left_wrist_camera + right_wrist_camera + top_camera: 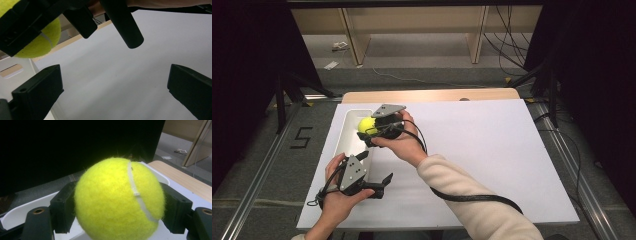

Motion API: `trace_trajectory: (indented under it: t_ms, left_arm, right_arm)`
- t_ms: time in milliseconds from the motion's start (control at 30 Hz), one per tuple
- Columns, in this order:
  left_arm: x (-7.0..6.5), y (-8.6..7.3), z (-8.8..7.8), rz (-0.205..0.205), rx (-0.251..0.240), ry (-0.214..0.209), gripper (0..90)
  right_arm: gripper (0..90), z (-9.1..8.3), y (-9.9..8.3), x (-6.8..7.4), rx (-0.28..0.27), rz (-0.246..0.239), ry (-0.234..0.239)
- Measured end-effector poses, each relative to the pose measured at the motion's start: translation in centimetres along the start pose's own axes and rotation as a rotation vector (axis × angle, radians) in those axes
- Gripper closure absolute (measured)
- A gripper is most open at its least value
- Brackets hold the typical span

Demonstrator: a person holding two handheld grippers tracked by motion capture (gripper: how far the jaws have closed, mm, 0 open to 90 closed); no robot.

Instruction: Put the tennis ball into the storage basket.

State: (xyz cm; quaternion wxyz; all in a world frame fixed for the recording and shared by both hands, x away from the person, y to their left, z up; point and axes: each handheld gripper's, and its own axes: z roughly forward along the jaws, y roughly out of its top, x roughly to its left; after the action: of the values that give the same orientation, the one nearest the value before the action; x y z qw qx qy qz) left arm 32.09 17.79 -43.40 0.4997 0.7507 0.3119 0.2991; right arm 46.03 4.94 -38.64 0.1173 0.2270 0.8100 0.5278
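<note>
- While the right gripper (371, 131) hangs above the white tray (347, 131), its fingers (60, 210) are clenched on the tennis ball (119, 200), one pad pressed against each side of it
- Seen from the right gripper view, the ball bulges up and forward past both fingertips, its white seam curving down the side nearer the right-hand finger
- Beyond those fingers lie the rim of the tray and the pale wooden edge of the tabletop (185, 180)
- From the high view the ball (366, 125) sits between the fingers at the left end of the right gripper, over the far half of the tray, with the right hand (404, 142) wrapped around the gripper body behind it
- Closer to the person, the left gripper (384, 184) rests low over the white sheet (492, 150) that covers the tabletop, just beside the near end of the tray
- Its fingers (37, 92) are released and stand wide apart, with bare white sheet between them
- Ahead of and above the left fingers, in the left gripper view, the ball (41, 42) shows in the right gripper's hold, well apart from the left fingertips
- A black cable (472, 197) trails from the right gripper back along the cream sleeve (472, 205)
</note>
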Motion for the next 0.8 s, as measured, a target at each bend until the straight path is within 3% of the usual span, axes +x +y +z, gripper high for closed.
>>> trace_trajectory:
  t_ms: [800]
  left_arm:
    - [-0.04,0.0,0.0,0.001,0.001,-0.002,0.0]
  right_arm:
    - [26.3,0.84,0.3,0.34,0.012,-0.009,0.013]
